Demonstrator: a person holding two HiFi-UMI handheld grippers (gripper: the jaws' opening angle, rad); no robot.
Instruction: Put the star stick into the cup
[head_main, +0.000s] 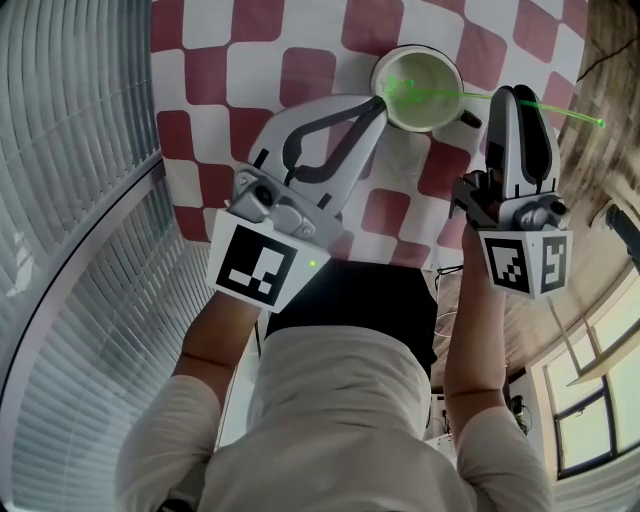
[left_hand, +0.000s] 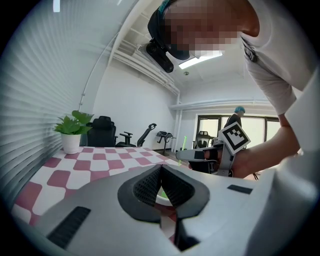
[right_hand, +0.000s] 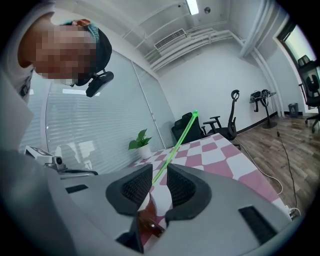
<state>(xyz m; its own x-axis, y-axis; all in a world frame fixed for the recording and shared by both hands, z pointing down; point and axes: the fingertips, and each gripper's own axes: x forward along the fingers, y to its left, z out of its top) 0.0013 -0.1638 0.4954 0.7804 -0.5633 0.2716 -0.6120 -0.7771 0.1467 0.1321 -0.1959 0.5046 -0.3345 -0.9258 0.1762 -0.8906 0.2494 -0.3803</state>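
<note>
The star stick (head_main: 468, 95) is a thin, bright green rod. One end sits inside the cup (head_main: 432, 105) and the shaft leans out over the rim on the side away from the left gripper (head_main: 378, 100), with the free end hanging well clear of the cup. From these views I cannot tell which end carries the star. The cup stands on the checked table (head_main: 300, 75). The left gripper's fingers are closed on the cup's rim, and a sliver of pale wall shows pinched between the pads. The right gripper (head_main: 515, 95) sits just beside the cup on the stick's side. Its jaws stand a little apart, and the stick (right_hand: 175, 146) runs through the gap without being pressed by either pad, so nothing is clamped there. The stick looks very light and stiff enough to hold a straight line when propped. It is narrow and probably smooth, so it could roll or swivel between ribbed pads. I would take it on the shaft close to the cup, not at the far tip, where a light pinch would let it pivot. The cup looks rigid and much heavier than the stick, but a push on the overhanging end might lever the stick out over the rim.
</note>
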